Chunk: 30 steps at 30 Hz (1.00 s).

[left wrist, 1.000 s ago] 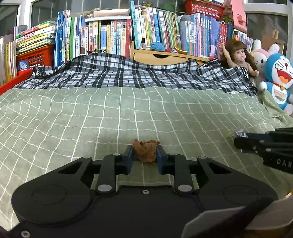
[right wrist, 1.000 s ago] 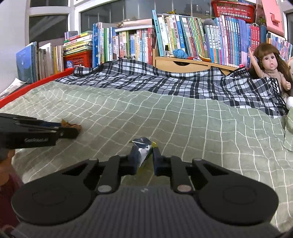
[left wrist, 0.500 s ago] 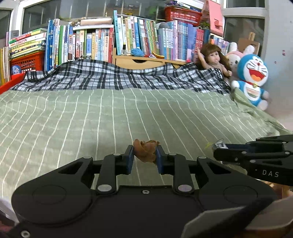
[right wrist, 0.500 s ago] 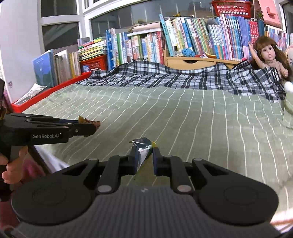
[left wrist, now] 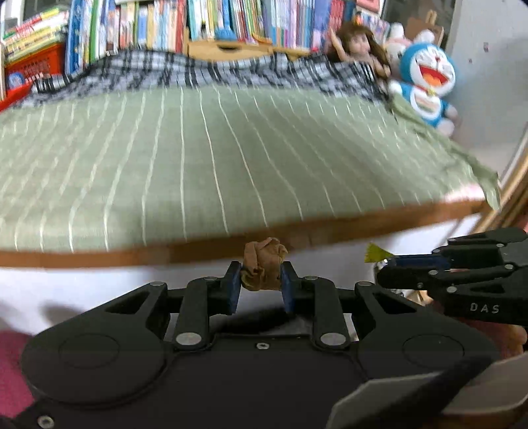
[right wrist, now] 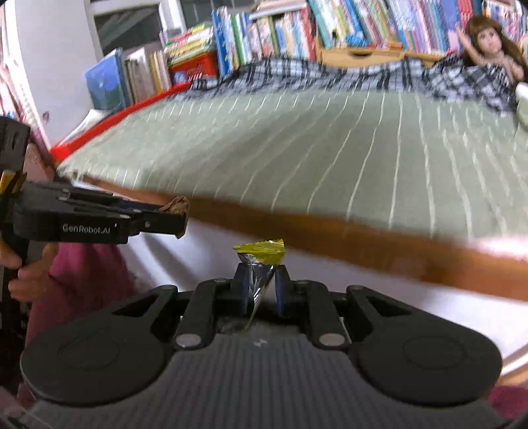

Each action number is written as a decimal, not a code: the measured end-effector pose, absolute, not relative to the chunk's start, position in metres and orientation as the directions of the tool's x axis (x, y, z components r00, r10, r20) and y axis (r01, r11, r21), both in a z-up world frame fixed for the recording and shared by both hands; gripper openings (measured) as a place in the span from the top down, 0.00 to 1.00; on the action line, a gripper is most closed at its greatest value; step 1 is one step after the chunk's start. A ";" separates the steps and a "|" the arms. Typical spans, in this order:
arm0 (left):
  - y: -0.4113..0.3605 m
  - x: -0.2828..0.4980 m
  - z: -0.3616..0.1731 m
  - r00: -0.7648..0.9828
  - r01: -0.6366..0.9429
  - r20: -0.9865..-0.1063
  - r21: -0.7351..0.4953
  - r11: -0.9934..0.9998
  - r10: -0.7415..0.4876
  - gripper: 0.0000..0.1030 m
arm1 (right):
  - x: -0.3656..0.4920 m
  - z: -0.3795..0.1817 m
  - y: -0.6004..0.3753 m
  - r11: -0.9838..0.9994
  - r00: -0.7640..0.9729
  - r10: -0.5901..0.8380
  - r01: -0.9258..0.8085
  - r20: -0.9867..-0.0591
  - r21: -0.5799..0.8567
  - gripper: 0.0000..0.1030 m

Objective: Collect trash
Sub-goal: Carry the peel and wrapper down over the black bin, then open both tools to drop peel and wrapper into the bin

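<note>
My left gripper (left wrist: 259, 280) is shut on a crumpled brown paper wad (left wrist: 262, 265), held in the air just off the bed's near edge. My right gripper (right wrist: 260, 283) is shut on a silver and yellow foil wrapper (right wrist: 259, 264). In the left wrist view the right gripper (left wrist: 384, 269) shows at the right with the wrapper's yellow tip (left wrist: 376, 253) sticking out. In the right wrist view the left gripper (right wrist: 173, 219) shows at the left with the brown wad (right wrist: 176, 205) at its tip. Both views are blurred by motion.
The bed with a green grid cover (left wrist: 231, 158) and brown wooden edge (left wrist: 363, 224) lies ahead, with a plaid blanket (left wrist: 198, 72) at its far end. Books (left wrist: 231, 19), a doll (left wrist: 356, 46) and a blue plush toy (left wrist: 425, 82) stand behind. A hand (right wrist: 19, 280) holds the left gripper.
Both grippers have pulled back from over the bed to beyond its near edge and dropped lower, each still holding its piece of trash. The bed's wooden edge now shows.
</note>
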<state>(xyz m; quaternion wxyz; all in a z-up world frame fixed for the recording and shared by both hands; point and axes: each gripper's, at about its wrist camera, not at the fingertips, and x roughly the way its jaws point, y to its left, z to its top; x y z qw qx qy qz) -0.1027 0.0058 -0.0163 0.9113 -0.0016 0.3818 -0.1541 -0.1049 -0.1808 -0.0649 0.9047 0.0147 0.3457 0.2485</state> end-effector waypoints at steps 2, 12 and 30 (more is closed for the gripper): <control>0.004 -0.112 -0.025 0.635 0.291 -0.721 -0.109 0.951 -0.277 0.77 | -0.112 -0.074 -0.177 0.872 0.615 0.462 -0.446 -0.639 0.200 0.80; 0.004 -0.131 -0.088 0.471 0.255 -0.856 -0.102 0.962 -0.215 0.77 | -0.128 -0.122 -0.155 0.864 0.492 0.450 -0.451 -0.745 0.225 0.78; -0.003 -0.130 -0.117 0.382 0.226 -0.908 -0.091 0.970 -0.174 0.76 | -0.125 -0.139 -0.148 0.867 0.456 0.437 -0.444 -0.775 0.227 0.73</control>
